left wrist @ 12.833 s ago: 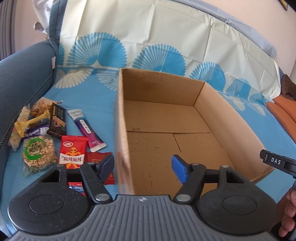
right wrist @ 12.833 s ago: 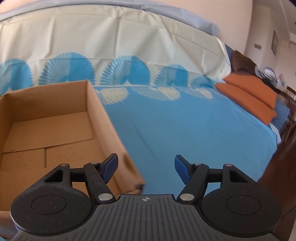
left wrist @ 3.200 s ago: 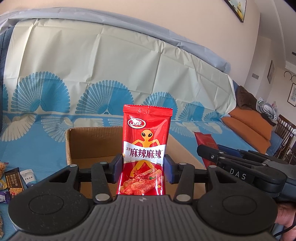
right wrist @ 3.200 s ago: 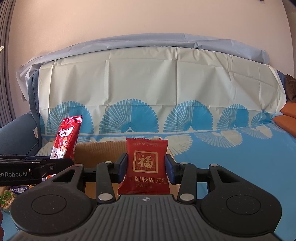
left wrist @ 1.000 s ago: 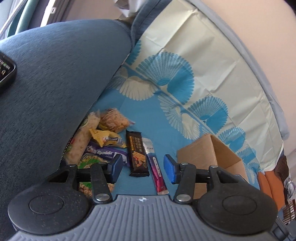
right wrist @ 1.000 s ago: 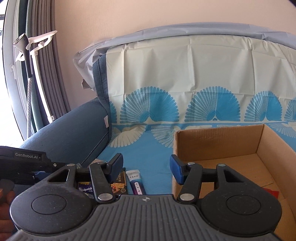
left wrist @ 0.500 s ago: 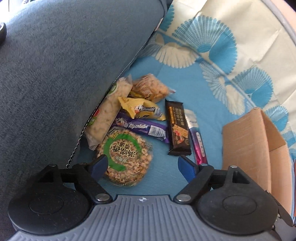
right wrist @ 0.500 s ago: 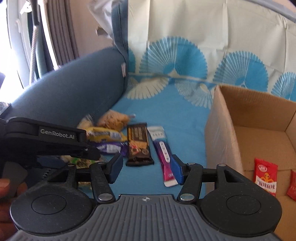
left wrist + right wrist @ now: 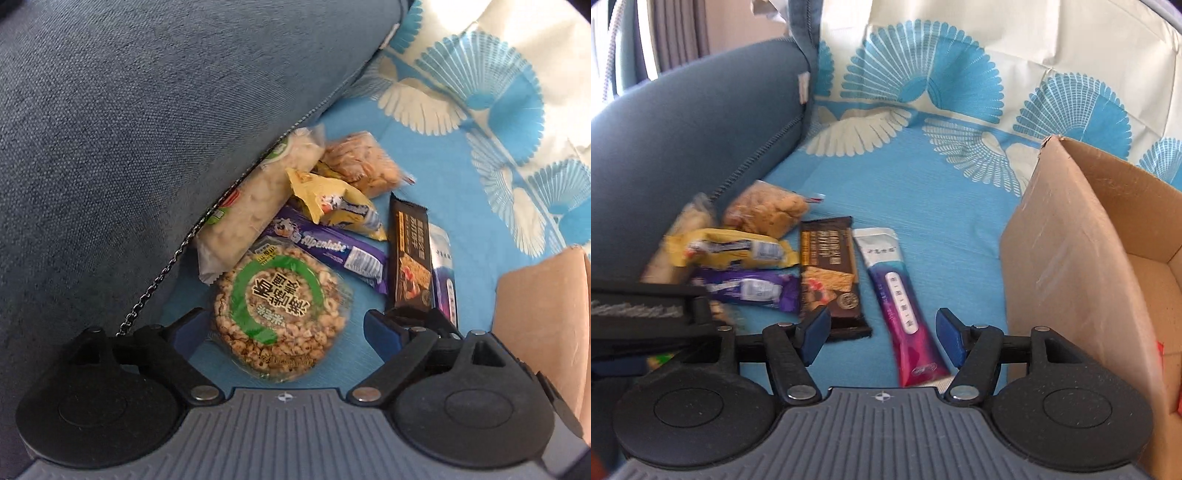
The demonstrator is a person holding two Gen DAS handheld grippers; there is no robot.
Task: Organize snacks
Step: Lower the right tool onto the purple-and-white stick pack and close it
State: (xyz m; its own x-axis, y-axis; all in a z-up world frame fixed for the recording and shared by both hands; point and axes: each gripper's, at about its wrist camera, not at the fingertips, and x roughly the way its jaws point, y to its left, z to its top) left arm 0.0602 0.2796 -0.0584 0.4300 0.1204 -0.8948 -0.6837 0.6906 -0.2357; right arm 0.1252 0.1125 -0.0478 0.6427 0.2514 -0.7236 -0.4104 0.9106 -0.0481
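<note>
A round puffed-rice cake [image 9: 280, 306] with a green ring lies on the blue cover. My left gripper [image 9: 286, 326] hangs over it with its jaws opening wide on either side, pads clear of it. Beside the cake lie a purple Alpenliebe pack [image 9: 332, 254], a yellow pack [image 9: 332, 206], a dark bar [image 9: 412, 258] and a long pale pack [image 9: 255, 206]. My right gripper [image 9: 882, 330] is low over a purple and white stick pack [image 9: 901, 295]. Its jaws are opening and touch nothing. The dark bar [image 9: 831, 273] lies just to its left.
The open cardboard box [image 9: 1071, 240] stands close on the right, a red pack [image 9: 1160, 354] showing inside. The blue sofa armrest [image 9: 129, 129] walls in the snacks on the left. A clear bag of brown snacks [image 9: 764, 210] lies at the far end of the pile.
Both grippers have sunk toward the snack pile and tilted down. The left jaws spread wide and now flank the round rice cake. The right gripper has closed in on the stick pack.
</note>
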